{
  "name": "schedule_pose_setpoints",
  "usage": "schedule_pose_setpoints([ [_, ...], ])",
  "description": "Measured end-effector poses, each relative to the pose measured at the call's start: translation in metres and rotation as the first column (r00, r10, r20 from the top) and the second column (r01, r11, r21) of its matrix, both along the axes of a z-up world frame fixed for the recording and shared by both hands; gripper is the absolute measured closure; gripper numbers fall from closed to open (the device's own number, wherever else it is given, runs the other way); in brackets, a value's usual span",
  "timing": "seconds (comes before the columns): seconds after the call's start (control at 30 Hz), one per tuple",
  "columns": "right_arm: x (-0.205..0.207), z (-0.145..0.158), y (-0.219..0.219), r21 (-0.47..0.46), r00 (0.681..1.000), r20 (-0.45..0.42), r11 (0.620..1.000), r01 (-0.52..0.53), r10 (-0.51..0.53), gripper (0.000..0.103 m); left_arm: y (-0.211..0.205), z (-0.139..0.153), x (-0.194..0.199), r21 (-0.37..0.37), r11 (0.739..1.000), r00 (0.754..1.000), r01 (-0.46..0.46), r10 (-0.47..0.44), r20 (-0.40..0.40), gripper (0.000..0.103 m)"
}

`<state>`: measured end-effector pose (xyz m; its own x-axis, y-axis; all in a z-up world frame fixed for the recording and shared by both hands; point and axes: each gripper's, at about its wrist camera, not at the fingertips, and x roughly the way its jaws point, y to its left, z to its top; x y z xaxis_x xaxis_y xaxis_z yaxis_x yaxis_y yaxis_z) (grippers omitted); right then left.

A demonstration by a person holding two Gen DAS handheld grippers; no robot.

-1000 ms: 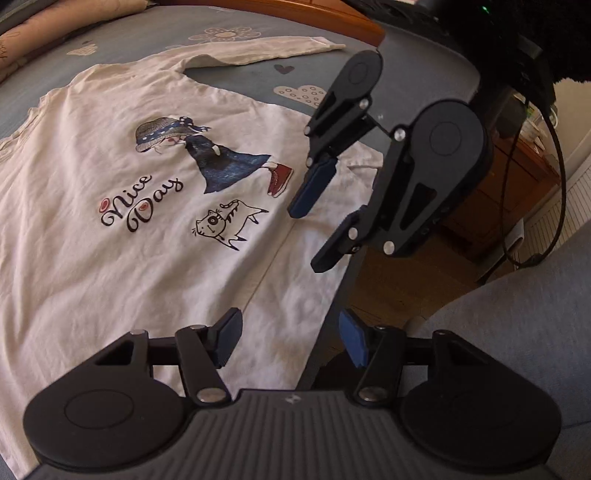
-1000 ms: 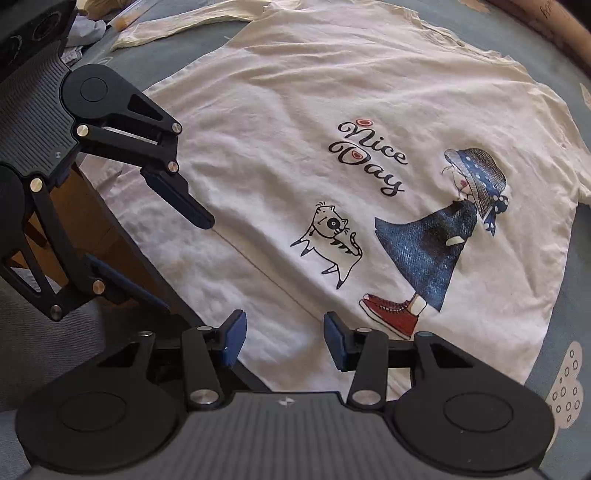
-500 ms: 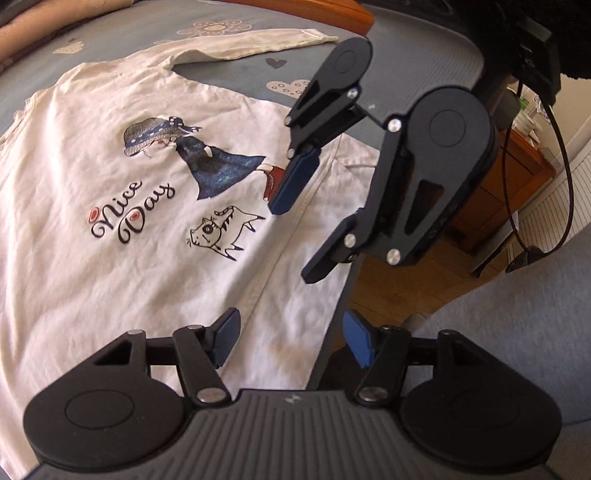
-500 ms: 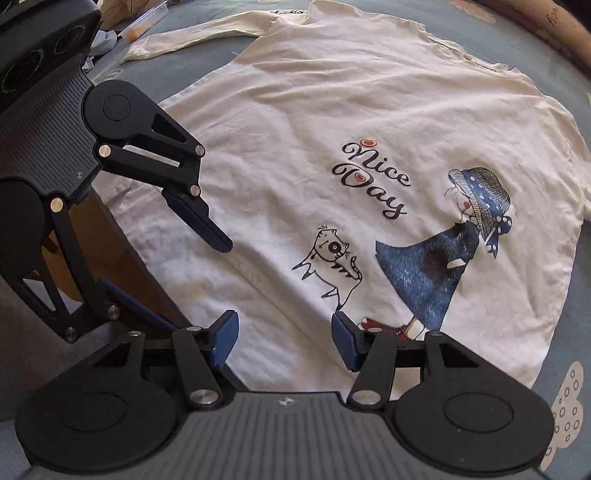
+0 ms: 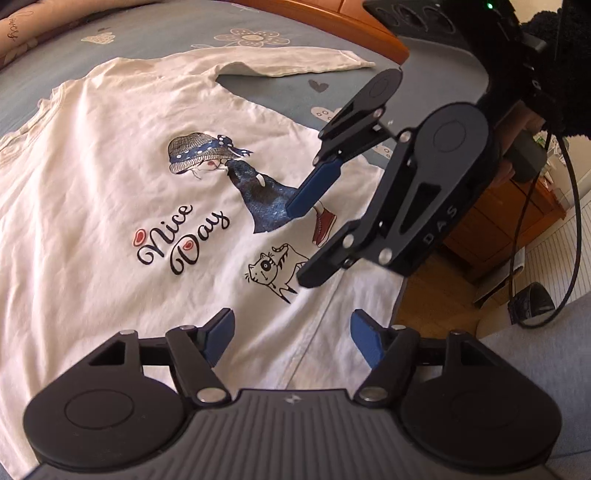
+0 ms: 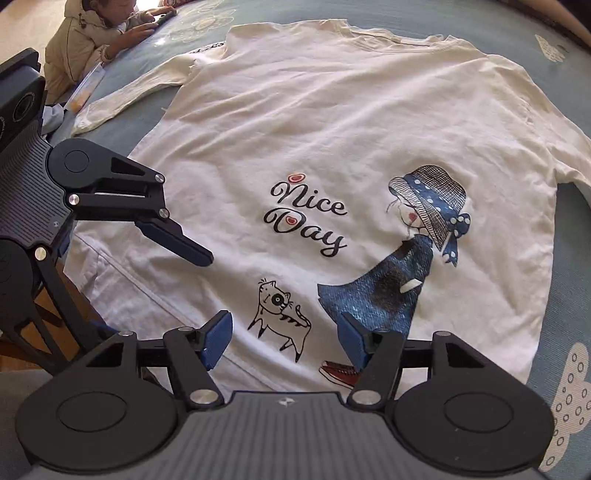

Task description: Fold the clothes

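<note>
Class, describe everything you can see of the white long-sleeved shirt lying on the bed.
The white long-sleeved shirt looks like thin, soft, lightly creased cotton. It lies spread flat, print side up, on the blue patterned bedspread, with one sleeve stretched out sideways. The print shows "Nice Day" lettering, a girl in a spotted hat and blue dress with red shoes, and a small cat. The hem reaches the bed's edge. The left gripper and right gripper are both open near the hem, neither gripping cloth.

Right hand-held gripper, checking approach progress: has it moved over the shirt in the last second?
Yes. The right hand-held gripper advanced from the hem onto the shirt, toward the printed cat.
</note>
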<state>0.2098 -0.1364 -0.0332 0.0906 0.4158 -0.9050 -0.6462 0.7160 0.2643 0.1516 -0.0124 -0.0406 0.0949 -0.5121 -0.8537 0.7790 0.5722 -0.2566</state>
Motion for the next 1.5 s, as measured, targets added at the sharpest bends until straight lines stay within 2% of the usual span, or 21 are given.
schedule_pose_setpoints([
  [0.1, 0.009, -0.009, -0.008, -0.033, 0.999, 0.012, 0.998, 0.046, -0.045, 0.036, 0.002, -0.018, -0.002, 0.032, 0.999, 0.999, -0.009, 0.01, -0.043, 0.034],
  [0.23, 0.021, -0.011, -0.036, -0.146, 0.986, 0.074, 0.976, 0.161, -0.151, 0.036, 0.015, -0.013, -0.025, 0.071, 0.996, 0.999, 0.044, -0.043, -0.012, 0.033],
  [0.3, 0.023, -0.005, -0.047, -0.14, 0.98, 0.083, 0.972, 0.189, -0.179, 0.035, 0.016, -0.004, -0.035, 0.057, 0.994, 0.996, 0.088, -0.089, 0.011, 0.033],
  [0.43, 0.006, 0.005, -0.029, -0.087, 0.996, 0.066, 0.994, 0.064, -0.058, 0.035, 0.001, -0.005, -0.049, 0.037, 0.98, 0.98, 0.197, -0.197, 0.006, 0.031],
  [0.5, -0.01, 0.006, -0.01, -0.066, 0.998, 0.045, 0.997, -0.039, 0.042, 0.035, -0.005, -0.016, -0.053, 0.058, 0.978, 0.979, 0.203, -0.201, -0.037, 0.032],
  [0.57, -0.025, -0.001, 0.006, -0.089, 0.993, 0.035, 0.99, -0.11, 0.113, 0.035, -0.005, -0.02, -0.06, 0.049, 0.979, 0.98, 0.196, -0.195, -0.036, 0.025],
  [0.67, -0.039, -0.012, 0.016, -0.109, 0.99, 0.014, 0.984, -0.141, 0.144, 0.033, 0.003, -0.017, -0.065, 0.068, 0.987, 0.984, 0.148, -0.14, -0.108, 0.026],
  [0.73, -0.041, -0.015, 0.016, -0.094, 0.991, -0.002, 0.987, -0.132, 0.132, 0.023, 0.014, -0.01, -0.064, 0.065, 0.994, 0.986, 0.092, -0.082, -0.148, 0.026],
  [0.8, -0.039, -0.016, 0.018, -0.088, 0.992, -0.019, 0.988, -0.129, 0.128, 0.018, 0.029, 0.001, -0.061, 0.059, 0.998, 0.992, 0.025, -0.018, -0.126, 0.026],
  [0.9, -0.037, -0.018, 0.019, -0.082, 0.992, -0.042, 0.989, -0.125, 0.122, 0.014, 0.052, 0.005, -0.049, 0.117, 0.987, 0.992, -0.11, 0.117, -0.054, 0.025],
  [0.97, -0.035, -0.018, 0.02, -0.082, 0.991, -0.054, 0.989, -0.123, 0.119, 0.014, 0.071, 0.001, -0.038, 0.168, 0.958, 0.971, -0.233, 0.238, -0.011, 0.026],
  [1.03, -0.034, -0.017, 0.02, -0.084, 0.991, -0.065, 0.989, -0.124, 0.118, 0.014, 0.095, -0.005, -0.027, 0.207, 0.915, 0.936, -0.348, 0.351, 0.021, 0.026],
  [1.1, -0.033, -0.016, 0.019, -0.091, 0.99, -0.072, 0.988, -0.126, 0.119, 0.014, 0.117, -0.015, -0.02, 0.253, 0.862, 0.891, -0.44, 0.454, 0.001, 0.025],
  [1.13, -0.031, -0.015, 0.02, -0.095, 0.991, -0.066, 0.988, -0.126, 0.12, 0.014, 0.126, -0.017, -0.018, 0.262, 0.843, 0.872, -0.469, 0.489, -0.012, 0.024],
  [1.17, -0.029, -0.013, 0.022, -0.099, 0.991, -0.06, 0.987, -0.126, 0.12, 0.014, 0.128, -0.015, -0.018, 0.254, 0.841, 0.866, -0.478, 0.499, -0.022, 0.023],
  [1.23, -0.025, -0.01, 0.024, -0.107, 0.992, -0.047, 0.986, -0.125, 0.121, 0.014, 0.128, -0.014, -0.014, 0.288, 0.825, 0.852, -0.486, 0.521, -0.054, 0.026],
  [1.33, -0.02, -0.004, 0.027, -0.12, 0.992, -0.027, 0.985, -0.125, 0.123, 0.014, 0.127, 0.0, -0.004, 0.207, 0.849, 0.87, -0.485, 0.493, 0.016, 0.024],
  [1.37, -0.018, -0.003, 0.029, -0.124, 0.992, -0.021, 0.984, -0.125, 0.123, 0.014, 0.126, 0.001, 0.003, 0.197, 0.85, 0.87, -0.488, 0.491, 0.04, 0.024],
  [1.43, -0.012, 0.001, 0.031, -0.127, 0.993, -0.002, 0.985, -0.117, 0.117, 0.014, 0.129, -0.006, 0.019, 0.207, 0.834, 0.857, -0.511, 0.513, 0.047, 0.024],
  [1.5, -0.006, 0.005, 0.03, -0.129, 0.994, 0.014, 0.986, -0.104, 0.107, 0.014, 0.136, -0.013, 0.022, 0.251, 0.815, 0.849, -0.523, 0.525, 0.061, 0.024],
])
